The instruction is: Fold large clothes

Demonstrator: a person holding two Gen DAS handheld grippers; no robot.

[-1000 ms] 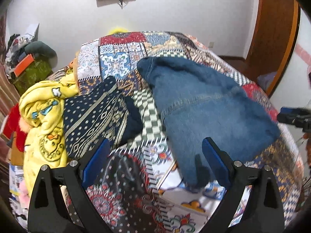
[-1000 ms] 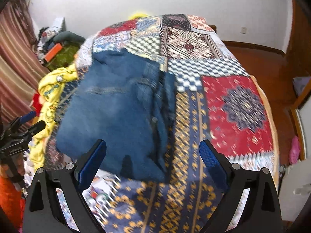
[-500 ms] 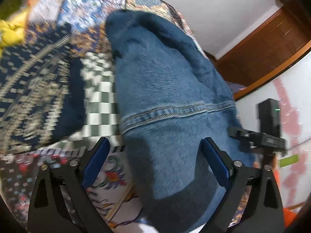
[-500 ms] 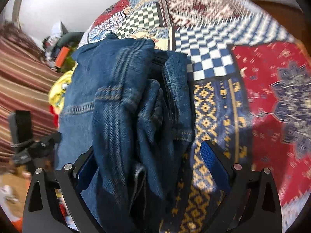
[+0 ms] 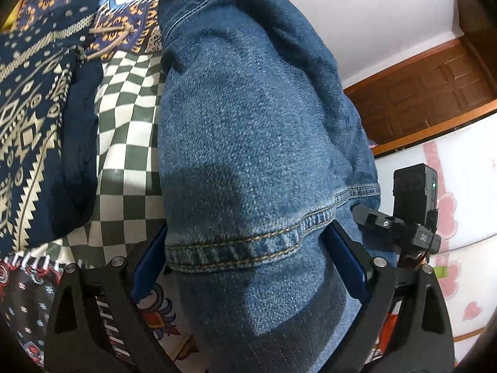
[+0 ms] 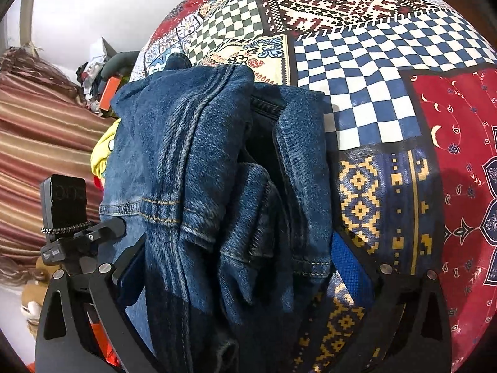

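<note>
On your far left, a navy patterned garment [image 5: 34, 130] with cream geometric print lies on the patchwork bedspread [image 5: 127, 143], just beside the jeans but with a strip of green-and-white checks showing between them. Your left gripper [image 5: 248, 261] has its blue-padded fingers [image 5: 149, 264] spread wide on either side of the folded blue jeans [image 5: 254, 143]; the denim bundle fills the gap between them, with a stitched seam running across at finger level. The jaws are wide apart, and you cannot tell from this view whether the pads press the cloth or only flank it. The jeans lie lengthwise down the middle of the bed, on top of the bedspread.

Moving right, your right gripper [image 6: 239, 264] straddles the same jeans [image 6: 198, 168] from the other side, where the layered folds and hems bunch up between its fingers [image 6: 348, 267]. Its jaws are also wide, and contact with the pads is not clear. Each gripper's camera block shows at the edge of the other's view. Right of the jeans the bedspread [image 6: 388, 99] shows blue checks, then a red panel.
</note>
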